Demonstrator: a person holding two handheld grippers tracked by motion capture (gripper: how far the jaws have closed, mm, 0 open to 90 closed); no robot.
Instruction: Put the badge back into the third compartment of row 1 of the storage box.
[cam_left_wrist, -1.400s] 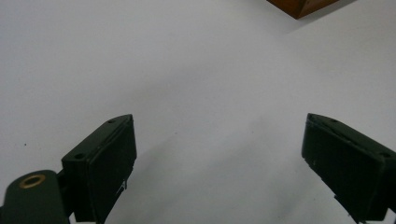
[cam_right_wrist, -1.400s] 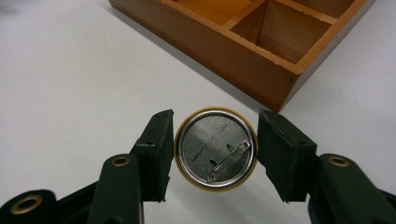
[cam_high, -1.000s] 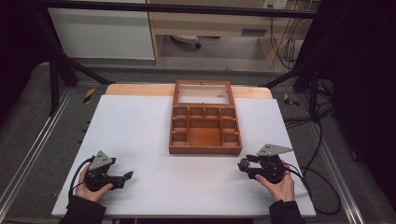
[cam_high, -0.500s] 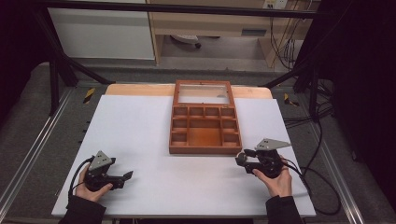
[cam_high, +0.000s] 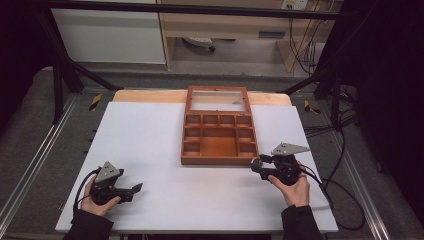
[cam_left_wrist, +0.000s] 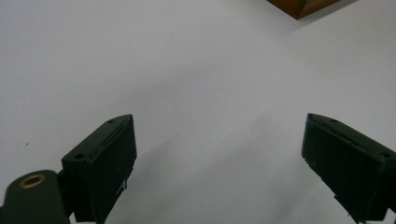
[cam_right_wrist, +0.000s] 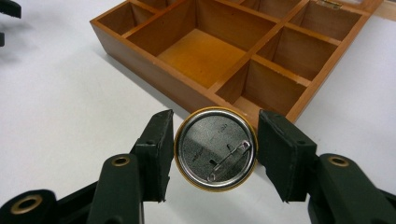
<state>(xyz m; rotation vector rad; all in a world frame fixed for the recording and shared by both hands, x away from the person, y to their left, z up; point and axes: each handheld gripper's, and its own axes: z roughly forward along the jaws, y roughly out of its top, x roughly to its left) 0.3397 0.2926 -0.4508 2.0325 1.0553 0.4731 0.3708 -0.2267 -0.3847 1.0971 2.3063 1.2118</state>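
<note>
R gripper (cam_right_wrist: 212, 151) is clamped on a round gold-rimmed metal pin badge (cam_right_wrist: 215, 148), now closer to the brown wooden compartment box (cam_high: 219, 131), at its 4 o'clock corner; drop-in looks next. L gripper (cam_high: 134, 190), jaws apart, idles at 8 o'clock.

Black tools (cam_high: 257, 164), grey triangular plates, black cables, dark sleeves (cam_high: 299, 223)

A white tabletop (cam_high: 150, 150) carries the scene, with a strip of bare wood showing along its far edge. Directly on it, right of the middle and toward the far side, lies an open wooden box (cam_high: 218, 145) divided into compartments, its glazed lid (cam_high: 218, 100) folded back flat beyond it over the wooden strip.
</note>
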